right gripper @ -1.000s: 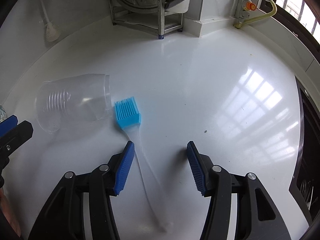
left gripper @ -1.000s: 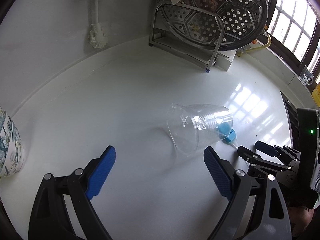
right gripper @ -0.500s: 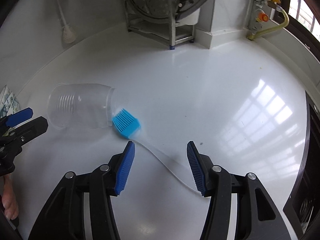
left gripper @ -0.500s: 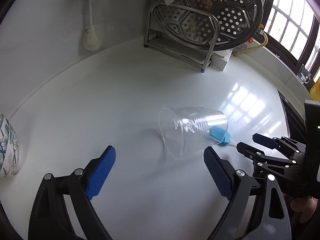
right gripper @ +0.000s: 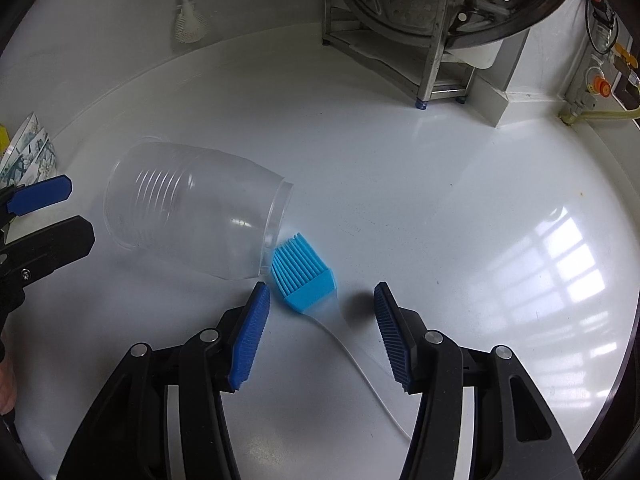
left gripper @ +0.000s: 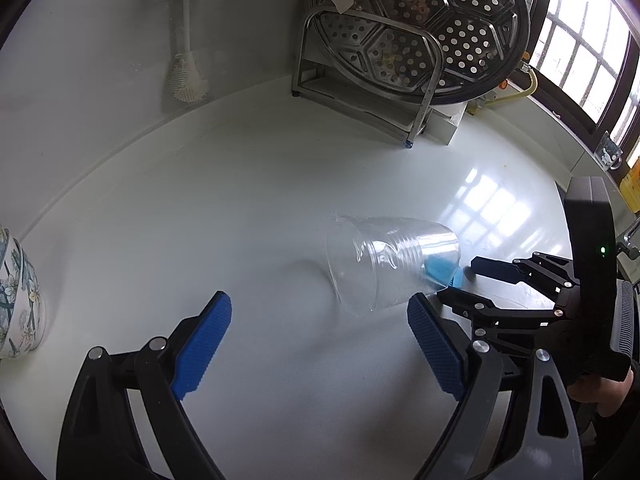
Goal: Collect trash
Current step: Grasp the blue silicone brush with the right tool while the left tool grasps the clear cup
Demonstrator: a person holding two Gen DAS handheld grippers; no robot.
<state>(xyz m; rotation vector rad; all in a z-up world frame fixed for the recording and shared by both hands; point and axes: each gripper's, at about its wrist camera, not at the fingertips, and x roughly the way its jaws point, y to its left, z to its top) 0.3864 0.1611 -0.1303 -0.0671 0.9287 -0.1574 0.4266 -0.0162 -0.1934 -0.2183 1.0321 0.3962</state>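
A clear plastic cup (right gripper: 192,216) lies on its side on the white counter (right gripper: 400,184), its base toward a blue silicone brush (right gripper: 302,276) with a clear handle. My right gripper (right gripper: 322,326) hovers open just above the brush, whose head lies between the fingertips and slightly ahead of them. In the left wrist view the cup (left gripper: 384,264) lies ahead and to the right of my open left gripper (left gripper: 320,340), with nothing between its pads. The brush (left gripper: 442,272) shows through the cup's base, and the right gripper (left gripper: 480,280) reaches in beside it.
A steel rack (left gripper: 360,76) holding a perforated steamer tray (left gripper: 432,20) stands at the back wall. A white bottle brush (left gripper: 186,80) hangs on the wall at left. A floral bowl (left gripper: 18,300) sits at the far left. A yellow gas hose (right gripper: 600,114) runs at the right.
The right gripper has rolled and moved toward the brush head, which now lies between its fingertips. The left gripper stayed in place. Cup and brush lie as before.
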